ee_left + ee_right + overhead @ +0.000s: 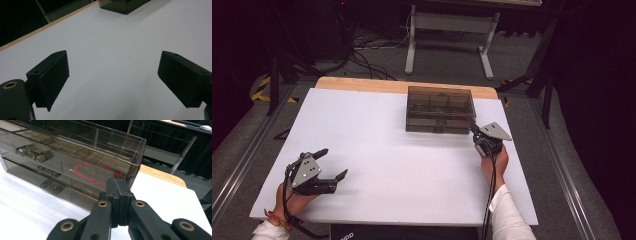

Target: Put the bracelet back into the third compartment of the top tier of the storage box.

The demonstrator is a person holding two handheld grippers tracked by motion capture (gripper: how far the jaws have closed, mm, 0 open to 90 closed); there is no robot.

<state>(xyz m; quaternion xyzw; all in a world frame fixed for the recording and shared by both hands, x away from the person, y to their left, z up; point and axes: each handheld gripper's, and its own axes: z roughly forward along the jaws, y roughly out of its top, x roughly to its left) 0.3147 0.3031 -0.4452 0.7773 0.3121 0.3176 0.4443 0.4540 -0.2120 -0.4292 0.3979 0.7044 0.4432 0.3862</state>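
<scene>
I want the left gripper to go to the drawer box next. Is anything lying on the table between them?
Nothing visible. The left gripper sits open near the table's front left, and only bare white table lies between it and the smoky drawer box. The right gripper, shut, is at the box's right front corner.

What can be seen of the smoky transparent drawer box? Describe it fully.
The smoky grey transparent plastic drawer box stands upright at the far edge of the white table, right of centre, its front facing the person. It looks like hard acrylic: a low rectangular case with stacked shallow drawers, all closed, and clear bar handles on the fronts. A thin red cord lies looped inside one drawer. The right hand-held gripper, jaws together, sits at the box's front right corner; whether they touch cannot be told.
</scene>
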